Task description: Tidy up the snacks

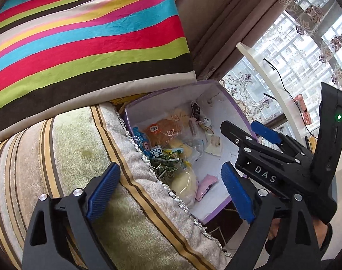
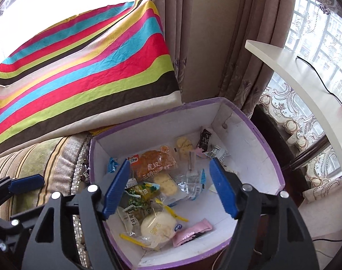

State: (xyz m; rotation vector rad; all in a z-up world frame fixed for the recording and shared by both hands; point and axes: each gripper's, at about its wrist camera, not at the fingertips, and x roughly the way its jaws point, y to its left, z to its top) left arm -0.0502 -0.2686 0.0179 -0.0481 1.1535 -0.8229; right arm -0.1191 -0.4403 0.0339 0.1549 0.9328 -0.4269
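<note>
Right wrist view: the right gripper [image 2: 168, 187] is hovering with jaws wide and empty over the purple box [image 2: 269, 159] beside the sofa [image 1: 65, 157], where wrapped snacks [image 2: 156, 164] are lying. The left gripper [image 1: 171, 196] is likewise gaping empty. Packets look light, crinkly, slippery, crushable; pinching a sealed edge seems safest.

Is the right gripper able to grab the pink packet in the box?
Probably yes. The right gripper hangs over the open purple box with its jaws apart and empty. The pink packet lies uncovered near the front wall, nothing on top.
</note>
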